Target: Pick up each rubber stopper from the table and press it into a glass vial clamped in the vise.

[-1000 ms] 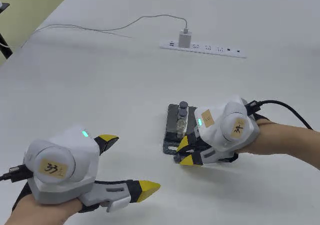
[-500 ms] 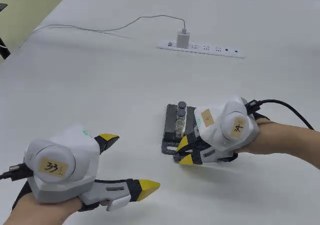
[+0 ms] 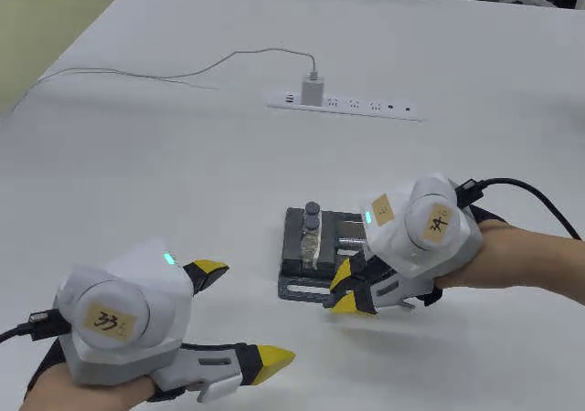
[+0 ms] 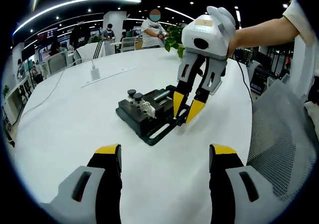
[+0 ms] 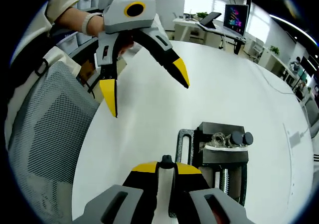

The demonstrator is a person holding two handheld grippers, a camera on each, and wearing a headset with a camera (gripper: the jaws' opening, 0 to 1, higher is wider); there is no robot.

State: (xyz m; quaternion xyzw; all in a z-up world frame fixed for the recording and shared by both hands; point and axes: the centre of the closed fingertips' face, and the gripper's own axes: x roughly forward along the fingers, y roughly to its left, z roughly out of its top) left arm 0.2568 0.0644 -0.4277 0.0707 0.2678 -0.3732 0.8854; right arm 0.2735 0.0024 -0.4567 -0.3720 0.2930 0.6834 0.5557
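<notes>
The right hand-held gripper is pinching a small dark rubber stopper beside the black metal vise, which is clamping 2 stoppered glass vials. The left hand-held gripper is gaping open, empty, over the white counter.

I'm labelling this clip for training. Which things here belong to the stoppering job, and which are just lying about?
Job in hand: black metal vise; two glass vials with dark stoppers, clamped in it; small dark rubber stopper held by the right gripper; open left gripper.
Lying about: white power strip; white plug-in charger; thin pale cable.
</notes>
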